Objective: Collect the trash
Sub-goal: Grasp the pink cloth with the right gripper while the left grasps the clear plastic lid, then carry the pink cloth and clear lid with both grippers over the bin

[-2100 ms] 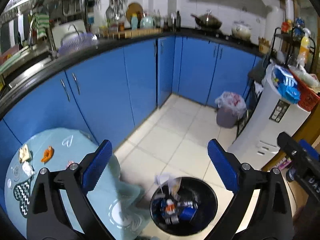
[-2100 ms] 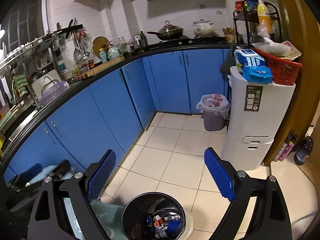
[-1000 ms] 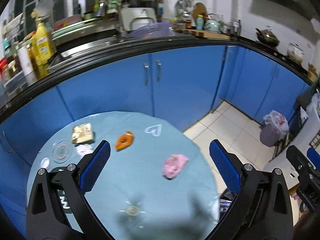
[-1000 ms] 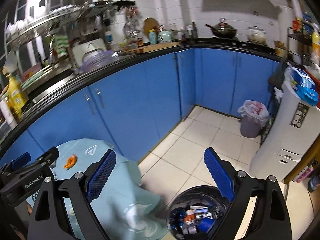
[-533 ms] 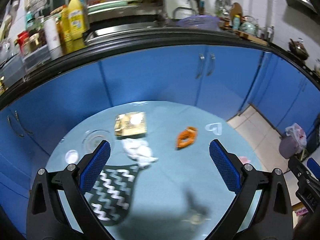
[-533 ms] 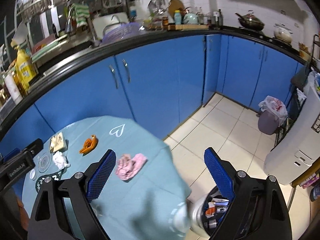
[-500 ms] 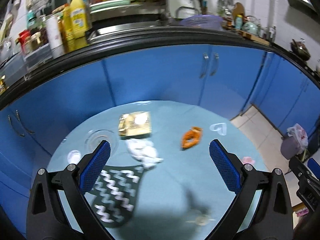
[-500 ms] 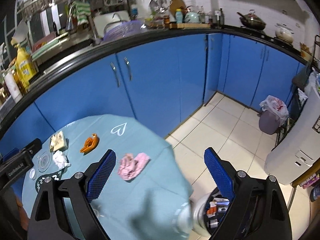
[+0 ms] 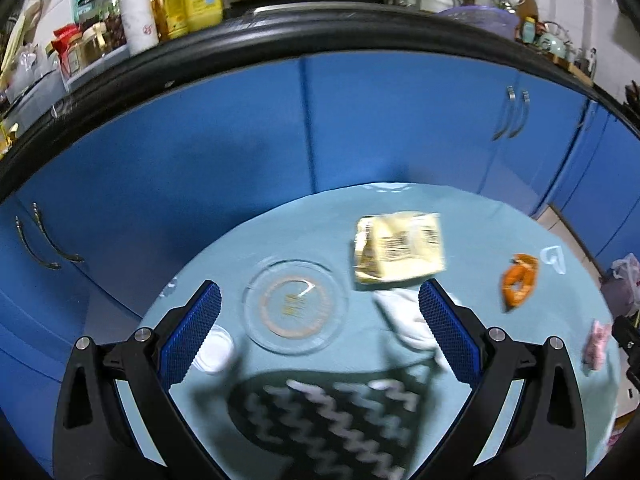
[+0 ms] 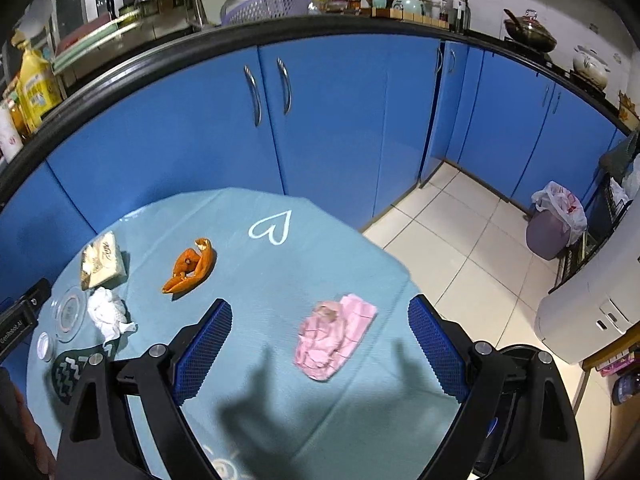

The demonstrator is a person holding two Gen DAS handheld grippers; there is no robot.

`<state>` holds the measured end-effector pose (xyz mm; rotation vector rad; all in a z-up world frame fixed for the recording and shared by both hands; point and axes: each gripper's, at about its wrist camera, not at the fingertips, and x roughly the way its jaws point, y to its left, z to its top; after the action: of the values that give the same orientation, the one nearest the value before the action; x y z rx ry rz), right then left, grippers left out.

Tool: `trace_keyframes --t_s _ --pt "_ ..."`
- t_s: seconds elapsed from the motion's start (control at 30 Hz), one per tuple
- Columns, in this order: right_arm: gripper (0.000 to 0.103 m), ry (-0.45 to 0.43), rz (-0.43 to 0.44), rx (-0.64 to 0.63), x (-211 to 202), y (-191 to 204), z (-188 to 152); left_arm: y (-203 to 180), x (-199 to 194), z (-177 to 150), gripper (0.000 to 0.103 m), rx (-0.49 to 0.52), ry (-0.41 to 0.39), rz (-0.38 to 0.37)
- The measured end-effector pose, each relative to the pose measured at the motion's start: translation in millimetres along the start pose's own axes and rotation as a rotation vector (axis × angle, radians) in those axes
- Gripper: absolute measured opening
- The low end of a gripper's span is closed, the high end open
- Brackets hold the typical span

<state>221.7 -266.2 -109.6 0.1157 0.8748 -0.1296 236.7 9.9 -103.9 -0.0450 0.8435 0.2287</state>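
Both grippers' fingers spread, empty: right gripper (image 10: 320, 350) over the pink wrapper (image 10: 334, 336), left gripper (image 9: 320, 334) over the glass dish (image 9: 295, 307)

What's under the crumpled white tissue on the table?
The crumpled white tissue lies on the teal tablecloth, its lower end overlapping the zigzag mat. Anything beneath it is covered.

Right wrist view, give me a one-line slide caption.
Open right gripper above a crumpled pink wrapper on the teal tablecloth, orange wrapper beyond.
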Motion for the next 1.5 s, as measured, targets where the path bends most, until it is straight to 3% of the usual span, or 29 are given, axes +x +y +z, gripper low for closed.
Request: trace_keyframes --t_s 0.2,0.5,0.77,1.13,1.2,1.37,1.5 --pt "0.088 0.037 -0.017 0.003 18 15 -2 23 31 1 0.098 0.003 0.037 -0.006" --pt "0.088 0.074 -0.041 -0.001 34 26 -8 24 58 -4 0.098 0.067 0.079 -0.047" --pt "0.088 0.106 -0.037 0.016 45 25 -11 17 79 -11 0.099 0.114 0.139 -0.038" --pt "0.087 0.114 -0.015 -0.004 51 30 -16 21 83 -13 0.099 0.091 0.137 -0.060" --pt "0.077 0.111 -0.019 -0.025 51 34 -17 22 82 -14 0.095 0.085 0.137 -0.071" --pt "0.027 0.113 -0.025 -0.051 48 39 -18 18 79 -16 0.089 0.094 0.123 -0.071" --pt "0.025 0.116 -0.009 -0.037 43 37 -17 21 75 -16 0.088 0.074 0.114 -0.076"
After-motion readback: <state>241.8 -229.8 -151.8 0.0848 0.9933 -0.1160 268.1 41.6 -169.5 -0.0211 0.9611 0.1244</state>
